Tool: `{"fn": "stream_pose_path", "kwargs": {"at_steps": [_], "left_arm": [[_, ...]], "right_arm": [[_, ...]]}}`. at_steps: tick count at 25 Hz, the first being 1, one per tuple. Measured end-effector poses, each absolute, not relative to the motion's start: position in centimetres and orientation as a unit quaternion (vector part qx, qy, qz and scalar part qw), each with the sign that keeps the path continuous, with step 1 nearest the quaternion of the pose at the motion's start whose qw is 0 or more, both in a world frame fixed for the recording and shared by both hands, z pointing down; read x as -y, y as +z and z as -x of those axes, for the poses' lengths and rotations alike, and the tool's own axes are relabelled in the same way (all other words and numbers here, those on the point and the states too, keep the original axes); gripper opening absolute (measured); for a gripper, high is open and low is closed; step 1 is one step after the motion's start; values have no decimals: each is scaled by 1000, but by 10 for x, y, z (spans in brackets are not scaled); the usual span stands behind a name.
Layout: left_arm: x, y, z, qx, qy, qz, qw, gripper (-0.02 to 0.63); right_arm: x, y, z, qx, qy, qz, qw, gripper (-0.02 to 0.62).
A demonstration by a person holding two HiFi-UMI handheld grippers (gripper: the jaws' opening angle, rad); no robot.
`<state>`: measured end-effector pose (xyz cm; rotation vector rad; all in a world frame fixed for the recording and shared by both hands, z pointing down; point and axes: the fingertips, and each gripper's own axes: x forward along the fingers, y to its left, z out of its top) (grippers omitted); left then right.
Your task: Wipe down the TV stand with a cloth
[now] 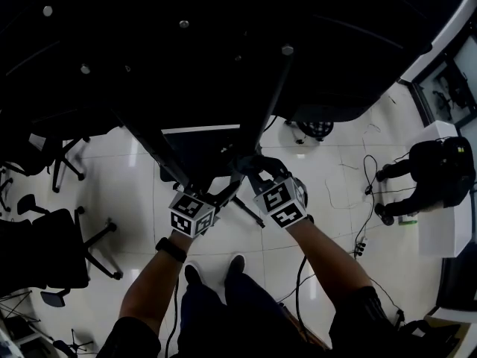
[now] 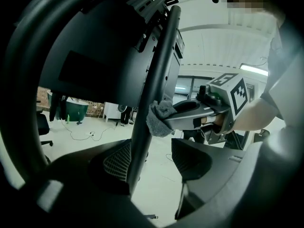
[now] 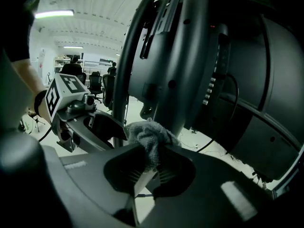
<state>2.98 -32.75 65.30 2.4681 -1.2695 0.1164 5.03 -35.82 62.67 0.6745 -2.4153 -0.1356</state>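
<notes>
Your right tool (image 3: 151,161) is clenched on the cloth (image 3: 148,136), a small grey terry wad that bulges past the tips and sits against the pole (image 2: 159,75) of the TV stand (image 1: 272,99). In the head view that contact lies near the middle, with both tools reaching in from about 6 o'clock. Your left tool (image 2: 152,158) is released, its jaws apart with the pole running up between them, close by the left-hand one; I cannot tell whether it touches. Seen from that tool, the cloth shows at roughly 1 o'clock, pressed to the pole's right flank. Judge the cloth as light, soft and limp. It will fold, bunch and creep in the grip under drag, so a deep pinch across the middle of the wad looks right, with enough fabric left proud to cushion the tips from the metal. The pole looks stiff, smooth and slick, so the cloth should glide under modest pressure. The stand carries a large dark screen (image 3: 237,80) up at 12 o'clock and is likely top-heavy. Push along the pole rather than hard across it; the left tool could steady things by closing low on the pole.
</notes>
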Motion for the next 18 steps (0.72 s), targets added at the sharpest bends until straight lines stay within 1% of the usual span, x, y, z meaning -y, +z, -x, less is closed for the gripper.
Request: {"fn": "stream_pose_path", "kwargs": {"at_steps": [10,18], "left_arm": [[324,732,-21,451,56,-859,233,288],[330,784,-29,432,68,-865,246,288]], "right_arm": [[359,725,-51,905,4,-251,344,35],[356,803,-45,895,53,-257,361,35]]}}
